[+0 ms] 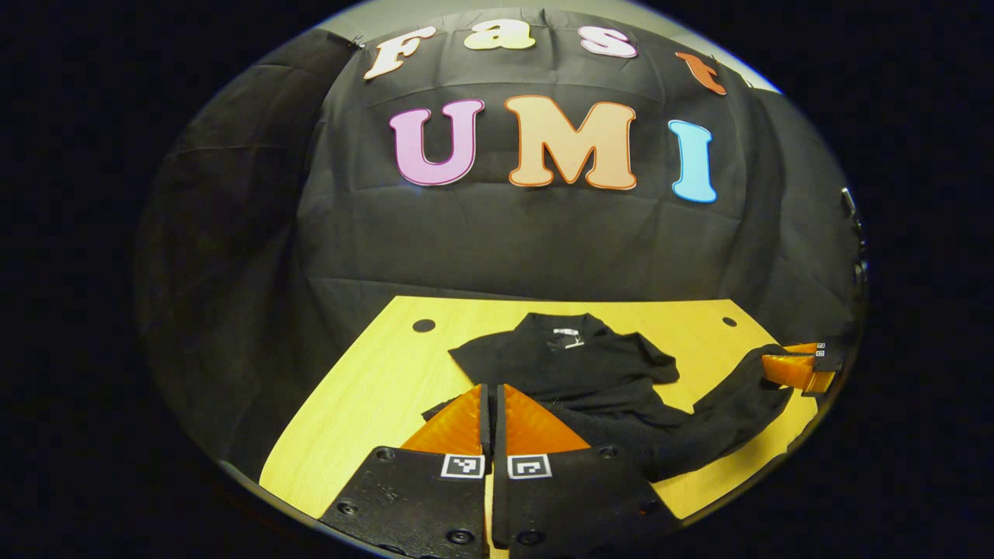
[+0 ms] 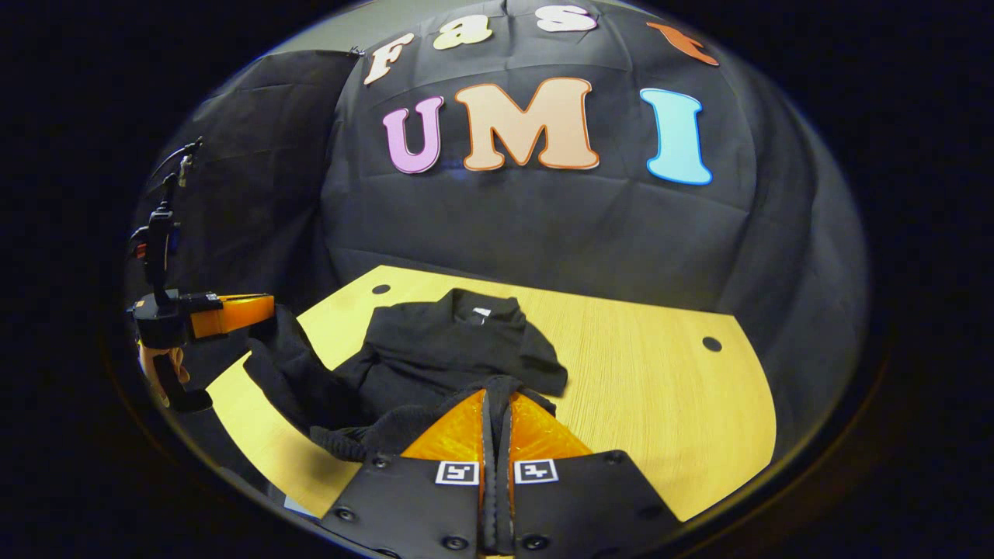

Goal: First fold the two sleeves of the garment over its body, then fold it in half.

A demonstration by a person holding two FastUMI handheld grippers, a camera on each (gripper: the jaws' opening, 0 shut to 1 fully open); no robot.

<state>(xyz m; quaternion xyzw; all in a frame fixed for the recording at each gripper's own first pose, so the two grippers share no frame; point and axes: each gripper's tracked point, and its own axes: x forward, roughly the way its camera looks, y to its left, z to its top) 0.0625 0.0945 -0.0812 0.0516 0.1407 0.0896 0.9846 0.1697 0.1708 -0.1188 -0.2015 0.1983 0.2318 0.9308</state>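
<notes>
1. The counter (image 1: 373, 388) is yellow wood, and the black garment (image 1: 567, 365) lies on it with its collar (image 1: 567, 335) toward the cloth wall and its hem toward the person. In the left gripper view it sits ahead and to the right of that camera; in the right gripper view it sits ahead and to the left.

2. The garment's body is bunched, and the two sleeves look already folded in, so I judge the half-fold is the step in hand. The long axis runs from collar to hem, away from both grippers.

3. The near edge of the garment (image 2: 435, 357) is lifted off the counter in a band that stretches sideways between the two grippers, sagging in the middle.

4. The left hand-held gripper (image 1: 492, 407) is clenched, its orange fingers nearly touching; the cloth edge meets the tips, so it seems to pinch the hem corner, though the cloth between the pads is hard to see.

5. The right hand-held gripper (image 2: 497, 415) is likewise clenched, with black fabric draped over its tips; it appears to be grasping the other hem corner.

6. The coming move turns on this: the collar lies straight ahead of both grippers, about equally near each, so both should carry the hem forward together and lay it on the collar.
</notes>
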